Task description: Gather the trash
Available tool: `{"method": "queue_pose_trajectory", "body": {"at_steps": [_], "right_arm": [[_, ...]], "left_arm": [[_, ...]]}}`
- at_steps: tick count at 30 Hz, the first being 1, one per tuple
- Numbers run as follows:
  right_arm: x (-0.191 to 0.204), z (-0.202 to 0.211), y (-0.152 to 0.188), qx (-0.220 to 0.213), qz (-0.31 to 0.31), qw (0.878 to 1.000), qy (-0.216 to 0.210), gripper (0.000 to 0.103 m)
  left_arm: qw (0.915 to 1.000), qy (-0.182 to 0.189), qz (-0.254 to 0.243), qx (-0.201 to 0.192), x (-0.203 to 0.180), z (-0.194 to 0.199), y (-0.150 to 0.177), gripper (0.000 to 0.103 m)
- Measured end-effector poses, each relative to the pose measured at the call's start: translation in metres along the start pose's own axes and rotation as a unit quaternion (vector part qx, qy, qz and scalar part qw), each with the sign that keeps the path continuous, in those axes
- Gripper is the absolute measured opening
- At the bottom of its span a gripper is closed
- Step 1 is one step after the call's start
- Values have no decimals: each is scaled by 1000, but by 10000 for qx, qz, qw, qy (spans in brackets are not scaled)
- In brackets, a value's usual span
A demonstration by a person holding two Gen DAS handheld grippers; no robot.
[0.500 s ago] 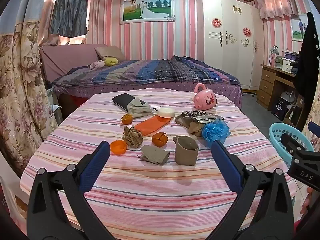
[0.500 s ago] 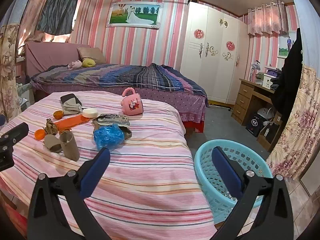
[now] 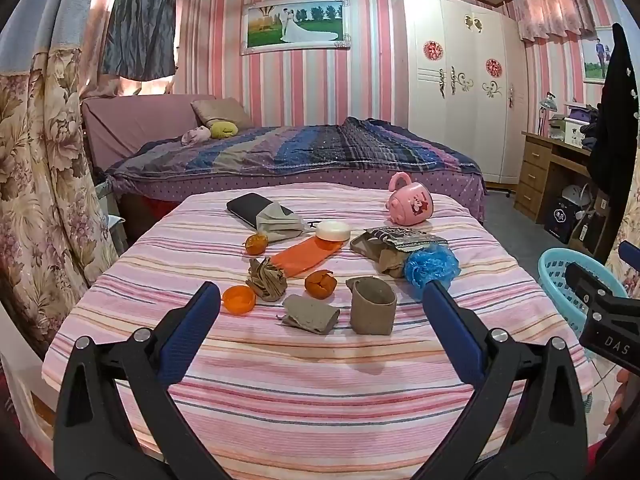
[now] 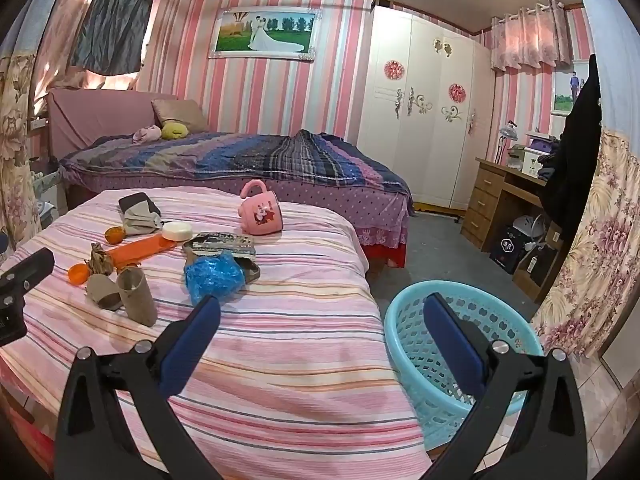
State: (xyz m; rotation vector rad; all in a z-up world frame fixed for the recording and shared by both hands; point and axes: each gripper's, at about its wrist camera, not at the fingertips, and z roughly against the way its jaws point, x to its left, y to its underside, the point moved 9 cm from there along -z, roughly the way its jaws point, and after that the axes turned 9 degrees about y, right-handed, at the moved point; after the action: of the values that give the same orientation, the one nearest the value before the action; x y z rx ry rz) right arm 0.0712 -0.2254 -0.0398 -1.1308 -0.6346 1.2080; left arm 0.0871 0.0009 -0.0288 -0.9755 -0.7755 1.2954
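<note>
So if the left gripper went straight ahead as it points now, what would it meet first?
Probably the flattened brown cardboard tube on the striped pink bedspread, lying between the open left gripper fingers' line; depth is uncertain.

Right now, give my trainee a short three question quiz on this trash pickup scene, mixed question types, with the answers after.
1. True or false: the left gripper is clamped on the cardboard tube.
2. Multiple choice: the blue basket stands A) on the striped bed, B) on the floor beside the bed, C) on the desk.
3. Fill in: the mug lying tipped over at the bed's far end is coloured ____.

Key: 1 false, its jaws are open and hold nothing; 2 B; 3 pink.
</note>
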Motion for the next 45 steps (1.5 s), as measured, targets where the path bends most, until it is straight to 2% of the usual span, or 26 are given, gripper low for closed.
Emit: {"method": "queue_pose_trajectory", "body": {"at_steps": [1,45], "right_arm": [[0,0,0,-11,0,10000,5,99],[3,6,-2,-41,14,10000,19,99]], "left_arm": [[10000,8,-54,-64,-2,5,7,98],[9999,-2,-53,-100,-3,6,8,98]]}}
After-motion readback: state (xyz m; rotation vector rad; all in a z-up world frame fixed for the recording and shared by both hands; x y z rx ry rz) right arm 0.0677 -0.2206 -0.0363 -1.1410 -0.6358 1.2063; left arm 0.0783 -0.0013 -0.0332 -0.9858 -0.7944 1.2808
